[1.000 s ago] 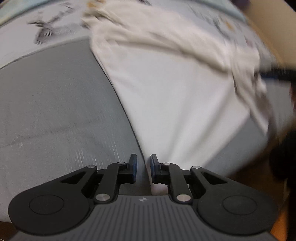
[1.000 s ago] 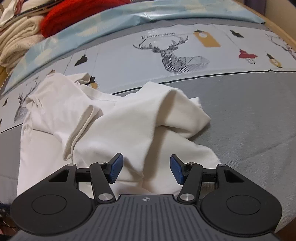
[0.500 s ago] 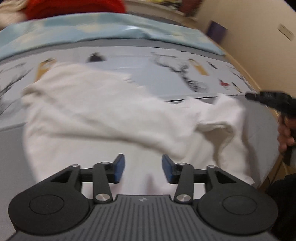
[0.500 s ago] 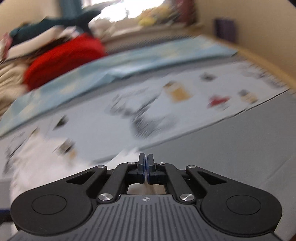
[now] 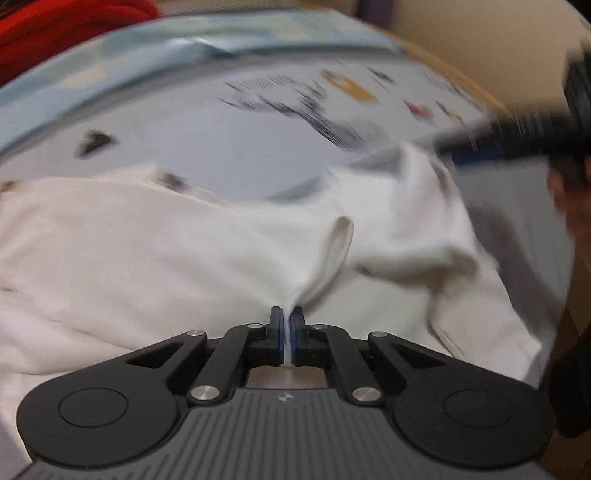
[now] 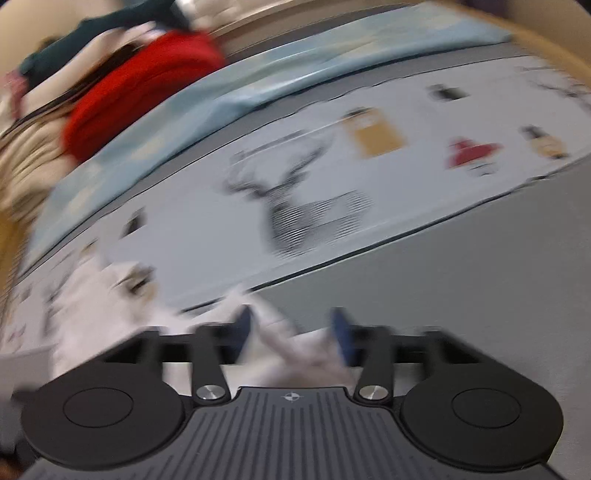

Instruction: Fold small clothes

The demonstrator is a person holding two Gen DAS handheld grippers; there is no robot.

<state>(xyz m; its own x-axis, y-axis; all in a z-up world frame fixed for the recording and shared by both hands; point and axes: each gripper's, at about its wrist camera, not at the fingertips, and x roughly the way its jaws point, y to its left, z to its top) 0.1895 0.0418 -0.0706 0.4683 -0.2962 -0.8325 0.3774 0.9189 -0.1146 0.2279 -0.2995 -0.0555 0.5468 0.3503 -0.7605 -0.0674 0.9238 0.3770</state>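
Observation:
A white garment [image 5: 147, 251] lies crumpled on a bed with a grey and pale blue printed cover [image 5: 229, 147]. My left gripper [image 5: 287, 325] is shut on a pinched fold of the white garment at its near edge. In the right wrist view my right gripper [image 6: 293, 332] is open, its blue pads apart, with the white garment [image 6: 273, 354] lying between and under them. The right gripper [image 5: 517, 144] also shows in the left wrist view as a dark blur at the garment's far right corner.
A red garment [image 6: 144, 81] and a pile of beige and dark clothes [image 6: 22, 158] lie at the back left of the bed. A deer print [image 6: 295, 206] marks the cover. A beige wall [image 5: 480, 33] stands at the right.
My left gripper has closed on a fold of the white garment. My right gripper, shut half a second ago, has opened over the garment's right end. Both views are blurred by motion.

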